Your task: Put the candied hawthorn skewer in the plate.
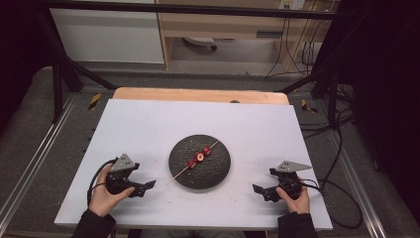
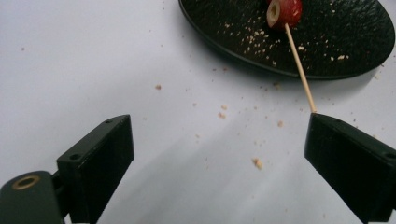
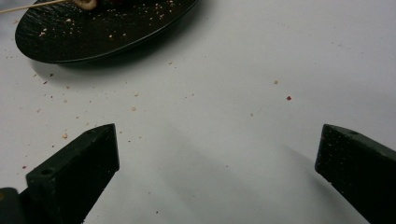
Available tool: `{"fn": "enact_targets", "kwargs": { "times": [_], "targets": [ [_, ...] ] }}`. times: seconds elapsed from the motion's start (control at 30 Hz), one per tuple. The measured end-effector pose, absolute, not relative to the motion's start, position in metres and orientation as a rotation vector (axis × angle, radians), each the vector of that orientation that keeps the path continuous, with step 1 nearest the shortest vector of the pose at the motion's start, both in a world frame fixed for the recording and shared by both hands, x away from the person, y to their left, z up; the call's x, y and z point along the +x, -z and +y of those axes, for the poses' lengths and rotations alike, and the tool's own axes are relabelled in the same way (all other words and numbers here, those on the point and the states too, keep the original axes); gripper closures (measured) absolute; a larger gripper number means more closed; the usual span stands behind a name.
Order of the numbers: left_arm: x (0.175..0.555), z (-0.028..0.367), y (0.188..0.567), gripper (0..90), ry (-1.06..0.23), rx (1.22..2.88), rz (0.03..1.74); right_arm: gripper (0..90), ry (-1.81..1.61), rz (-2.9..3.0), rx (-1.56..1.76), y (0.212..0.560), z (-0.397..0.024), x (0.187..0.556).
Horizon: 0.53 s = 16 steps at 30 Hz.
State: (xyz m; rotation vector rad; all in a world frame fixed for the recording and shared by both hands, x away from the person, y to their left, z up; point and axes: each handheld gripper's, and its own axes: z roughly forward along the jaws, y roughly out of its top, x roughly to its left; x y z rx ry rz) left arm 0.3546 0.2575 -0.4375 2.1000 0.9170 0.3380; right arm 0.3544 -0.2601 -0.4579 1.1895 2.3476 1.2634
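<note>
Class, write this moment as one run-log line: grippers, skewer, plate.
left gripper: open, empty | right gripper: open, empty | skewer: red fruit pieces on it, lying across plate | plate: mid-table, between grippers

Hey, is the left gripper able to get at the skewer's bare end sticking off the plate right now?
Probably yes. The left gripper is open and empty, aimed at the skewer, whose bare end overhangs the plate rim; just crumbs on the table between.
</note>
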Motion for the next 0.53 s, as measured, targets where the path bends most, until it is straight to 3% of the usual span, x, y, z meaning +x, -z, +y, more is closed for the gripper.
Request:
{"fn": "enact_targets", "kwargs": {
  "times": [0.53],
  "targets": [
    [0.348, 0.282, 0.447, 7.1, -0.372, 2.1, 0.959, 0.5, -1.257, 2.358, 1.196, 0.458, -0.26, 0.354]
  ]
}}
